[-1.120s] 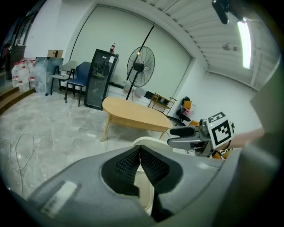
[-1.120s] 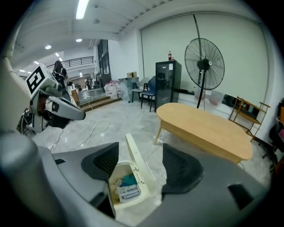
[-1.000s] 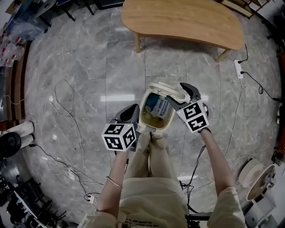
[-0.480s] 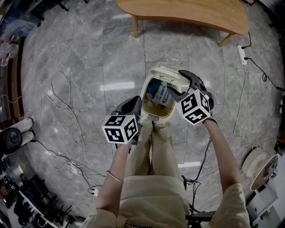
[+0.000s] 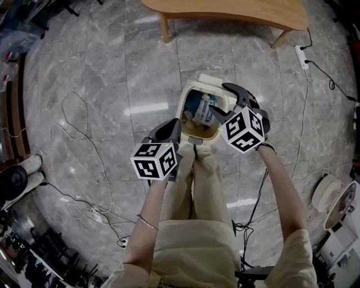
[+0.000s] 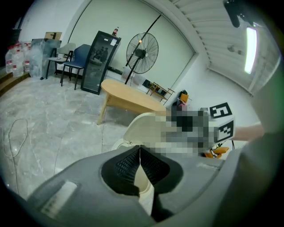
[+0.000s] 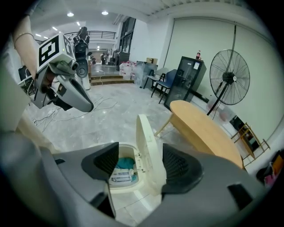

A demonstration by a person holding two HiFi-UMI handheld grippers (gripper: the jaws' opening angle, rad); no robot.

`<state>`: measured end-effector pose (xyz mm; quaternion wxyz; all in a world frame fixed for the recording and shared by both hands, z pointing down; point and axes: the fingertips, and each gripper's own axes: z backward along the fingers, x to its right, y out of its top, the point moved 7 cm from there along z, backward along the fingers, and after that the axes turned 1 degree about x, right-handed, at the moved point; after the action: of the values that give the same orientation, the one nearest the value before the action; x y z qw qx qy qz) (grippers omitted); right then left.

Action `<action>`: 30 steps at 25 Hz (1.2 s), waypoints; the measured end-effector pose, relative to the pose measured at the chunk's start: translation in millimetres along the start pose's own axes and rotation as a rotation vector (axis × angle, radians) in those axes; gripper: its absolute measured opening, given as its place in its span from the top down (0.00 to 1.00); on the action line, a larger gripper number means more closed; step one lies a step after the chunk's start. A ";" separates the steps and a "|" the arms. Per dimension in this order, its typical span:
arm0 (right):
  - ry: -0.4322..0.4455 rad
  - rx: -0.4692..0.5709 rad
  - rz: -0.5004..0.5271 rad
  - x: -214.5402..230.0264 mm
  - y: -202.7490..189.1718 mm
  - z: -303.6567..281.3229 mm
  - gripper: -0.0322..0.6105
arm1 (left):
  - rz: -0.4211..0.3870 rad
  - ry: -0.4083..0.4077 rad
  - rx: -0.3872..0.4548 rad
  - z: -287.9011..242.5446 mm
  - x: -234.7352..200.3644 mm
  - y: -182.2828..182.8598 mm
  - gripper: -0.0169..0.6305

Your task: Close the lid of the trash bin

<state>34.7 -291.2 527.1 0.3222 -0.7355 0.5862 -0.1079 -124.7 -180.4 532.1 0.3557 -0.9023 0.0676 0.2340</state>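
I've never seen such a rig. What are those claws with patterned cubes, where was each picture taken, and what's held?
There is no robot: a person holds a two-jaw gripper in each hand, and the cubes are part of them. One picture comes from a camera on the person's head, looking down; the other two come from cameras riding on the grippers. On the floor stands a cream bin, open, with trash inside and its lid upright. A wooden table stands beyond. The left gripper is shut and holds nothing. The right gripper is open, its jaws either side of the lid, likely ready to push it shut.
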 end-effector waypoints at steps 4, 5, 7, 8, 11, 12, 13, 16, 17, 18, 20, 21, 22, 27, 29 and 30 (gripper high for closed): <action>-0.011 -0.013 -0.011 -14.8 0.7 2.7 0.47 | -0.006 -0.018 -0.015 8.0 -1.0 -9.0 0.94; -0.013 -0.014 -0.011 -18.3 0.9 2.9 0.47 | -0.008 -0.021 -0.018 10.0 -1.7 -10.8 0.94; -0.015 -0.016 -0.014 -24.3 0.0 3.5 0.47 | -0.013 -0.027 -0.022 12.8 -2.2 -14.3 0.94; -0.017 -0.017 -0.014 -27.0 -1.0 3.9 0.47 | -0.016 -0.030 -0.024 13.9 -2.2 -16.1 0.94; -0.018 -0.027 -0.008 -36.4 -3.5 4.7 0.47 | -0.026 -0.037 -0.028 17.7 -2.5 -21.5 0.94; -0.017 -0.030 -0.004 -39.6 -4.1 5.0 0.47 | -0.028 -0.039 -0.029 18.9 -2.6 -23.1 0.94; -0.016 -0.032 0.002 -42.6 -4.9 5.3 0.47 | -0.030 -0.040 -0.028 20.1 -2.3 -24.6 0.94; -0.010 -0.041 0.021 -51.4 -8.2 6.6 0.47 | -0.037 -0.046 -0.026 22.8 -0.8 -30.0 0.94; -0.006 -0.043 0.028 -54.1 -9.1 6.4 0.47 | -0.037 -0.047 -0.024 23.5 -0.7 -31.7 0.94; -0.002 -0.045 0.034 -56.7 -9.6 6.0 0.47 | -0.036 -0.046 -0.022 24.4 -0.8 -33.3 0.94; 0.011 -0.047 0.043 -63.1 -11.2 5.0 0.47 | -0.031 -0.043 -0.018 27.0 -0.3 -37.2 0.94; 0.020 -0.050 0.046 -66.9 -12.8 4.7 0.47 | -0.027 -0.041 -0.016 28.4 0.6 -39.9 0.94; 0.029 -0.053 0.050 -70.8 -14.6 4.3 0.47 | -0.022 -0.039 -0.015 29.7 1.8 -42.8 0.94; 0.059 -0.072 0.077 -87.2 -22.2 1.4 0.47 | -0.002 -0.024 0.004 34.8 8.5 -55.9 0.94; 0.080 -0.084 0.085 -97.7 -25.6 0.0 0.47 | 0.010 -0.019 0.011 39.6 12.1 -64.6 0.94; 0.092 -0.089 0.088 -103.2 -27.3 -0.8 0.47 | 0.015 -0.016 0.013 42.1 13.7 -69.1 0.94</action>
<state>26.0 -192.5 566.7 0.2664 -0.7169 0.6363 -0.1012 -108.4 -100.5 541.0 0.3602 -0.8975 0.0730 0.2437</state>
